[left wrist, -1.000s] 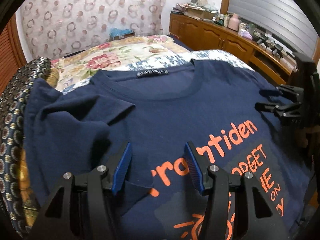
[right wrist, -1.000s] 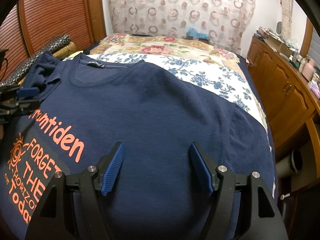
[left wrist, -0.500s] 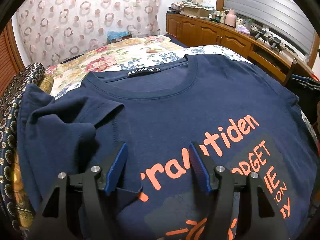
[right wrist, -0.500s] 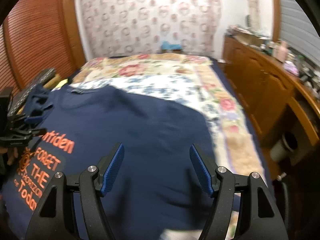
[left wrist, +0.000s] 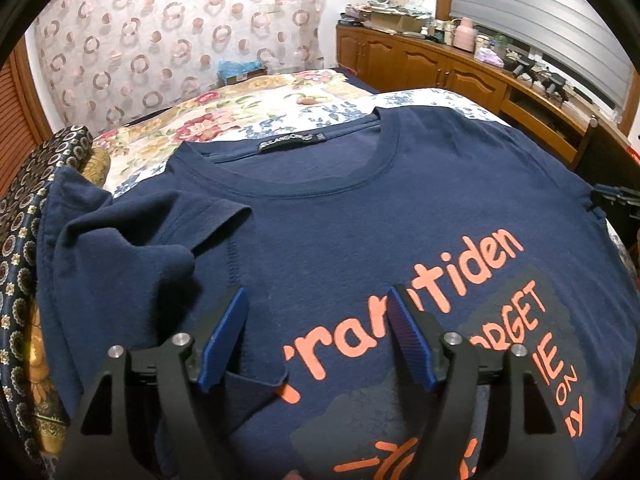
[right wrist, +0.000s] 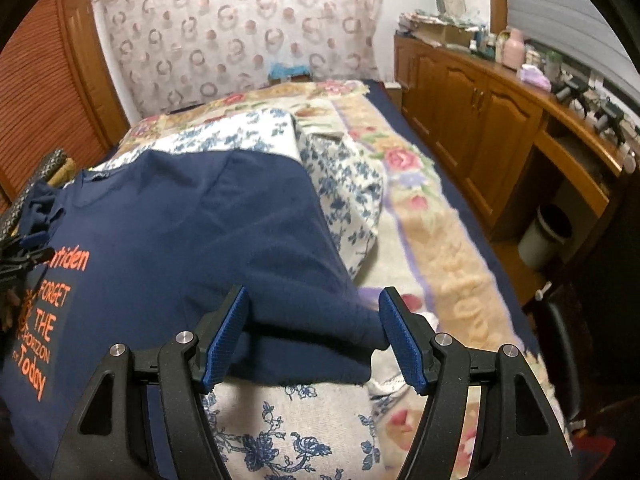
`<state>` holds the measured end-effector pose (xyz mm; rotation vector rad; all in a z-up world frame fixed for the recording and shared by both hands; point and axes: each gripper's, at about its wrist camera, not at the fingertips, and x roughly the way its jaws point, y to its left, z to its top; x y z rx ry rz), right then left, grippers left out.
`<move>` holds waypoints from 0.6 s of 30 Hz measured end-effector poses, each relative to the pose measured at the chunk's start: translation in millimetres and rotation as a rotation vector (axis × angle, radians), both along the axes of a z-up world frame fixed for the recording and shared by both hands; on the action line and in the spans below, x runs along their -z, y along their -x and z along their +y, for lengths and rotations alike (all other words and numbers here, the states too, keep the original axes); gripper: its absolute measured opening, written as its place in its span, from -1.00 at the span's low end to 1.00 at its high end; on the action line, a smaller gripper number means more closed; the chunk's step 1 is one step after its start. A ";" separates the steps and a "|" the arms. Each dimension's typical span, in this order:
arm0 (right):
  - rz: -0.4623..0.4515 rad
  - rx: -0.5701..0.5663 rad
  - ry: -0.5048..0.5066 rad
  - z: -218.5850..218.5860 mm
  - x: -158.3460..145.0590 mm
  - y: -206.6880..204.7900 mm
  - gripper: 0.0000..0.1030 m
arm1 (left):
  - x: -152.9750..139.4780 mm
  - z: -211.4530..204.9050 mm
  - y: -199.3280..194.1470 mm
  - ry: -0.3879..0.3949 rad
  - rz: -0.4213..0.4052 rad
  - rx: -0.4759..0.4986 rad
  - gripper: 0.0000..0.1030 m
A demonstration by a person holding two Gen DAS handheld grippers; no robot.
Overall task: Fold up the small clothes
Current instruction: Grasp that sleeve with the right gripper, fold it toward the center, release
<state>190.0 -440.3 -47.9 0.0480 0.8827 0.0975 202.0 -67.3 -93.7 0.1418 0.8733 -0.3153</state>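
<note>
Left wrist view: navy T-shirt (left wrist: pixel 360 208) is laid flat on the floral bedspread (left wrist: pixel 248 116), left sleeve folded inward. Left gripper (left wrist: pixel 316 340) jaws, just opened wider, are spread above it, gripping nothing. Right gripper (right wrist: pixel 316 336) is held apart around the bunched right sleeve (right wrist: pixel 304 332), pads not pressing.

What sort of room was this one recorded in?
Most likely a home bedroom: a bed with floral covers, a circle-patterned curtain behind it, and cluttered wooden cabinets along the wall. A navy T-shirt lies on the bed.
</note>
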 end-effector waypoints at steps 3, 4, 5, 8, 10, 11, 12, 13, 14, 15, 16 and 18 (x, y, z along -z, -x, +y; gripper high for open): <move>0.017 0.006 -0.008 2.4 4.3 2.2 0.28 | -0.1 2.8 -0.6 0.001 0.003 -0.007 0.50; 0.020 0.007 -0.016 2.4 5.2 3.2 0.26 | 0.0 2.6 -1.0 0.000 0.003 -0.010 0.52; 0.024 0.009 -0.025 1.8 6.3 4.9 0.25 | 0.1 3.0 -1.3 0.001 0.005 -0.014 0.53; 0.031 0.006 -0.036 4.4 9.1 8.7 0.20 | 1.1 6.4 -3.9 0.006 0.015 -0.033 0.66; 0.027 0.004 -0.044 5.4 8.5 11.1 0.06 | 1.6 6.6 -4.4 0.006 0.017 -0.038 0.70; 0.022 -0.003 -0.041 6.8 7.3 11.9 0.00 | 1.1 6.1 -4.5 0.005 0.017 -0.039 0.70; 0.019 -0.008 -0.034 7.8 6.7 12.1 -0.13 | 1.2 6.1 -4.5 0.004 0.018 -0.040 0.71; 0.012 -0.013 -0.012 10.3 5.6 11.6 -0.27 | 1.3 5.9 -4.3 0.005 0.018 -0.039 0.71; 0.008 -0.014 0.006 11.8 4.3 11.4 -0.35 | 1.2 5.9 -4.3 0.005 0.018 -0.039 0.71; 0.002 -0.013 0.036 13.3 2.9 11.4 -0.52 | 1.2 6.0 -4.3 0.005 0.018 -0.039 0.71; -0.002 -0.013 0.060 14.1 1.8 11.1 -0.68 | 1.2 6.0 -4.3 0.005 0.017 -0.039 0.71; -0.010 -0.019 0.087 14.9 -0.2 10.7 -0.79 | 1.1 6.2 -4.3 0.005 0.017 -0.038 0.71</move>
